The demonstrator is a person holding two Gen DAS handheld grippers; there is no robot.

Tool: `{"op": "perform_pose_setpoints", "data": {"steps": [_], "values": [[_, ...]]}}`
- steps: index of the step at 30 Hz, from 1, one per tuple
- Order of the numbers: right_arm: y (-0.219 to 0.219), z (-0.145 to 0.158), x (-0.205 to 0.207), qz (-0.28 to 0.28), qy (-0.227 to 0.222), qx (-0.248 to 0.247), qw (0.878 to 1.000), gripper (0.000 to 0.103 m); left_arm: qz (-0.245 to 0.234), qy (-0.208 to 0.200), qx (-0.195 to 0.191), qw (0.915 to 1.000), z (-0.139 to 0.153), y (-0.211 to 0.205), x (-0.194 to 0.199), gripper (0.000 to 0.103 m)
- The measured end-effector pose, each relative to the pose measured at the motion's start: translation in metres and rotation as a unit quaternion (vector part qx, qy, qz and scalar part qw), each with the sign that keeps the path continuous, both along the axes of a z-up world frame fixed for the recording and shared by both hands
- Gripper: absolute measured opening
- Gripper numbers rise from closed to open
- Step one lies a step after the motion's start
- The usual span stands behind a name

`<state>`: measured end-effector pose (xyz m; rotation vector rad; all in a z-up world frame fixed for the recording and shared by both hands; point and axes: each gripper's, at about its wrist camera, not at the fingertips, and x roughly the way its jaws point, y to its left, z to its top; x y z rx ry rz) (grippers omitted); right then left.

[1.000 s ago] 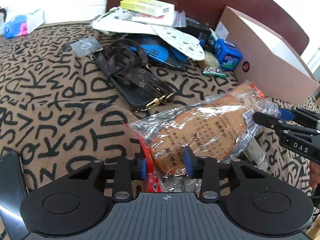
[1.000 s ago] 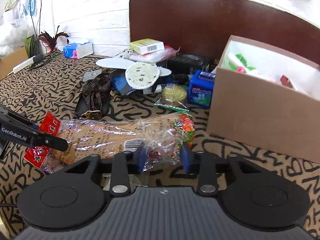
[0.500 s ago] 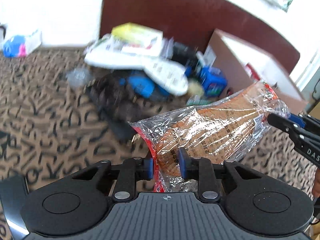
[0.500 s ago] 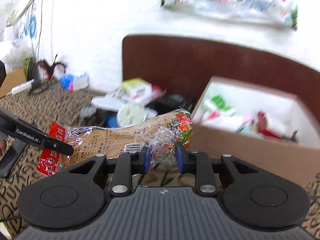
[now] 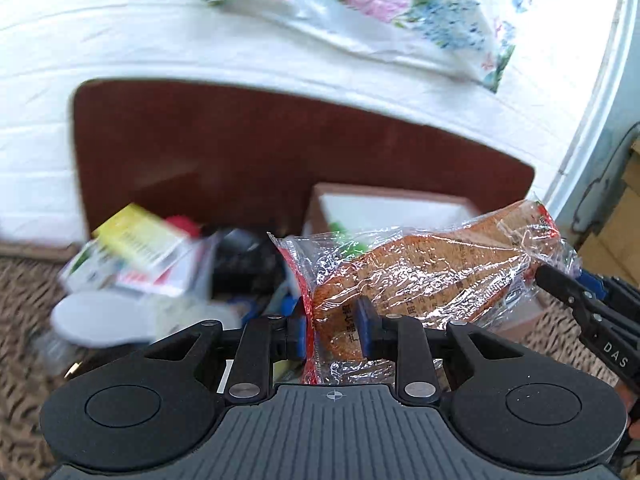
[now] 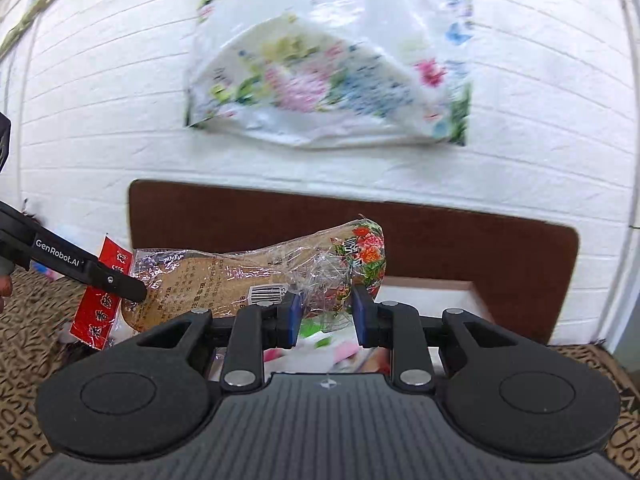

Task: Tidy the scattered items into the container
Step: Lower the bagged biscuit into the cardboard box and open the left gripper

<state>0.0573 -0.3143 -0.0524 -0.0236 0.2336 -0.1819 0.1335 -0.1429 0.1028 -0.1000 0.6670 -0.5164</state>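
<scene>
Left hand-held gripper point(image 5: 330, 330): pads clamped on the red-edged end of the clear insole packet point(image 5: 420, 276). Right hand-held gripper point(image 6: 325, 316): pads clamped on the floral end. Packet is held aloft between both, in front of the open cardboard box point(image 5: 396, 204). Beyond, blurred scattered items point(image 5: 136, 256) and brown headboard point(image 6: 460, 236).

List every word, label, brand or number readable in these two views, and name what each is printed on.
"GenRobot.AI": side of the left gripper.
"DAS": side of the right gripper, the rest cut off.
Barcode digits, Chinese print and red label on the insole packet: too small to read.
Script on the floral bag on the wall: blurred.
Yellow box: blurred.
</scene>
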Motion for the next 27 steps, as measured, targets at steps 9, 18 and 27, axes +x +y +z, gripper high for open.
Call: {"op": "perform_pose_setpoints", "data": {"steps": [9,18,27], "values": [[-0.069,0.001,0.036,-0.051,-0.003,0.019,0.999,0.033,-0.025,0.004,0.003,0.9997,0.007,-0.076,0.066,0.024],[-0.107,-0.036,0.094,-0.064,0.043,0.043,0.996,0.034,-0.021,0.039,0.019,0.9988,-0.023,-0.114,0.135,0.028],[-0.137,-0.069,0.152,-0.072,0.102,0.066,0.99,0.037,-0.002,0.069,0.038,0.9969,-0.065,-0.137,0.191,0.042]]}}
